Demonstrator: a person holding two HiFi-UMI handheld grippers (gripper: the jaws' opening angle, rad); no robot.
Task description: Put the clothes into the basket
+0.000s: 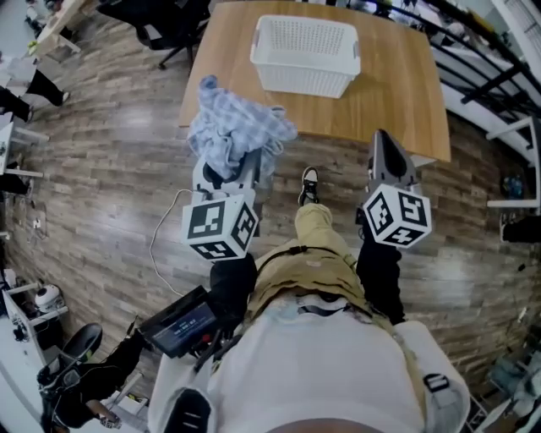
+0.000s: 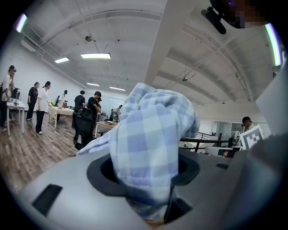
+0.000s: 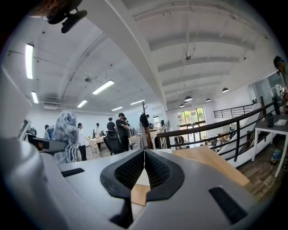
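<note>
A blue-and-white checked cloth [image 1: 239, 129] hangs bunched from my left gripper [image 1: 243, 166], just off the near left corner of the wooden table [image 1: 397, 93]. In the left gripper view the cloth [image 2: 153, 130] fills the gap between the jaws, and the left gripper [image 2: 150, 182] is shut on it. The white slatted basket [image 1: 305, 54] stands on the table's far middle, beyond the cloth and to its right. My right gripper [image 1: 383, 138] is held near the table's front right edge. Its ribbed pads meet, so the right gripper [image 3: 144, 167] is shut, with nothing in it.
The person's beige trouser leg and black shoe [image 1: 309, 183] stand between the two grippers. An office chair [image 1: 161, 25] sits left of the table. A black railing [image 3: 211, 128] and desks line the right side. Several people [image 2: 38, 101] stand in the background.
</note>
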